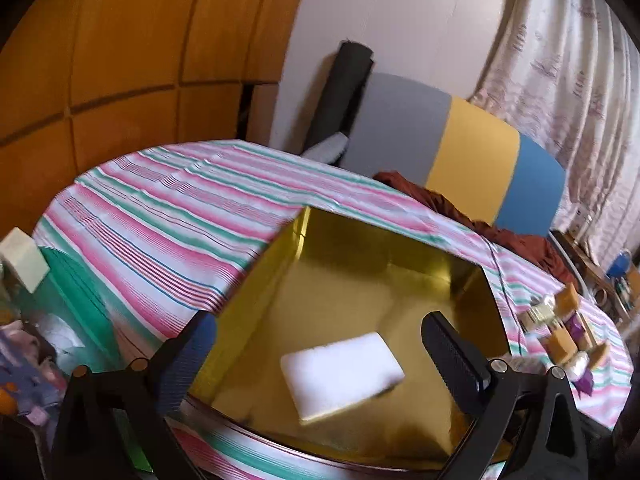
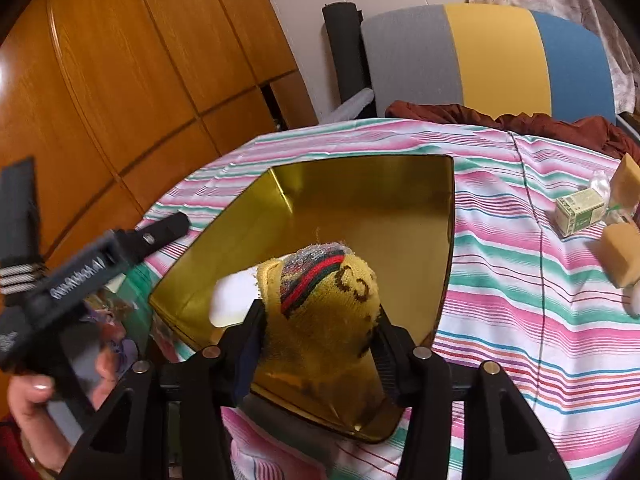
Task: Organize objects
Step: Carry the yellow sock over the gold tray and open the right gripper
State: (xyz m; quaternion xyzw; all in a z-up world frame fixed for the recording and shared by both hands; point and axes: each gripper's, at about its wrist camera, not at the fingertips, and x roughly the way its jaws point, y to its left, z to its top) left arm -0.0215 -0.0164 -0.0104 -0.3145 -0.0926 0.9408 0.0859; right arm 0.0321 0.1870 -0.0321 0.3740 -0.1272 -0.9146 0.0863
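Right gripper (image 2: pixel 316 332), at lower centre of the right wrist view, holds a yellow knitted sock (image 2: pixel 320 300) between its jaws, both pads against the fabric. The sock hangs over the gold tin (image 2: pixel 360 184), which suggests a position chosen for release into the container.

Left gripper (image 1: pixel 320 344) stands with jaws wide apart and nothing between the pads. Below it, at lower centre of the left wrist view, a white sponge block (image 1: pixel 342 370) appears blurred and tilted inside the tin; whether it is resting on the floor of the tin or is in mid-fall cannot be told. The spread jaws are consistent with a release of this block.

Container contents: white sponge block only, so far as visible. The tin has no lid on and sits on the striped tablecloth (image 2: pixel 520 280).

Items not yet stowed lie at the right edge of the right wrist view: a small green carton (image 2: pixel 580 210) and tan sponges (image 2: pixel 618 256), near each other and well apart from the tin.
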